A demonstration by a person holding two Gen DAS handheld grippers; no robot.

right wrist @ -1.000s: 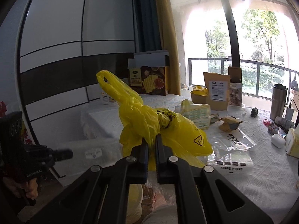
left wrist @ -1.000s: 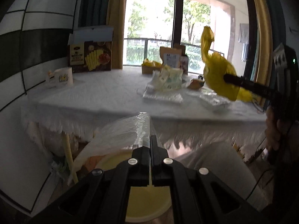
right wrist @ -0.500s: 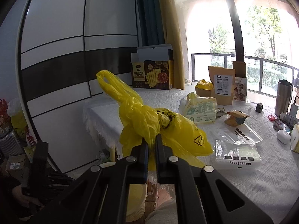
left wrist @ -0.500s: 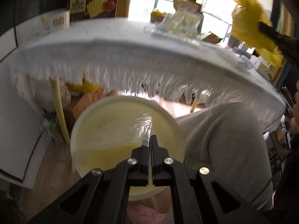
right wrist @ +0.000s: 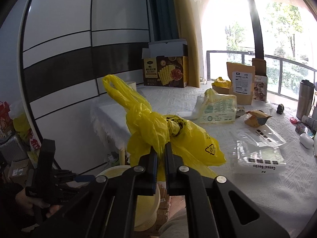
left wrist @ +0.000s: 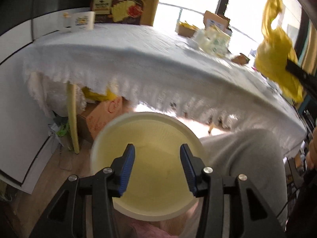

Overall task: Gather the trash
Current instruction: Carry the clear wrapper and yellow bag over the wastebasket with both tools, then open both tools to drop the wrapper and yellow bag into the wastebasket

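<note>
Slippage threatens the yellow bag, pinched by a thin fold in the closed right gripper above the tabletop, missing the bin beneath the opening, empty left gripper.

The left gripper, jaws opening with nothing between them, hangs over the pale yellow bin, whose mouth lies unblocked. At twelve o'clock the fringed tablecloth overhangs; at three a grey-clad knee crowds the rim; at ten a table leg and cardboard box close off the floor.
</note>
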